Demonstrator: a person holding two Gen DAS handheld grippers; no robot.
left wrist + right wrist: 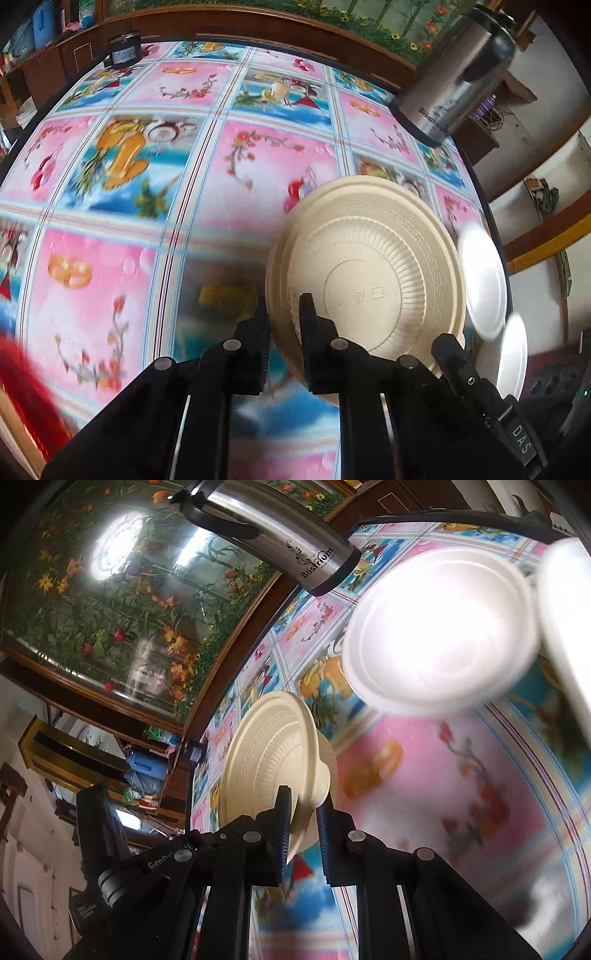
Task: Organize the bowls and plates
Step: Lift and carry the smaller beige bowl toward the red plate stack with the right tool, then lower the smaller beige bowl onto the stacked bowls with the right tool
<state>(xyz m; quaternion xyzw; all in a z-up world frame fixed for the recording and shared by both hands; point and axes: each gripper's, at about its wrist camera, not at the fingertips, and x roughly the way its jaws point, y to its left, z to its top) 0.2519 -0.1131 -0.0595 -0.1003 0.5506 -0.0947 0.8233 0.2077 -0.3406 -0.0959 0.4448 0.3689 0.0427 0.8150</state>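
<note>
A beige ribbed plate (373, 273) is held on edge above the table, and both grippers pinch its rim. My left gripper (284, 332) is shut on the rim at one side. My right gripper (303, 830) is shut on the same beige plate (273, 753) at the other side; a beige bowl seems nested behind it. My right gripper's body also shows in the left wrist view (476, 384). A white foam bowl (439, 631) and a second white piece (565, 627) lie on the table beyond; they also show in the left wrist view (482, 284), (511, 354).
The table wears a pink and blue pictured cloth (184, 184). A steel thermos jug (458, 74), (273, 535) stands at the table's far edge. A small dark box (123, 51) sits at the far left edge. Something red (26, 398) blurs at the left.
</note>
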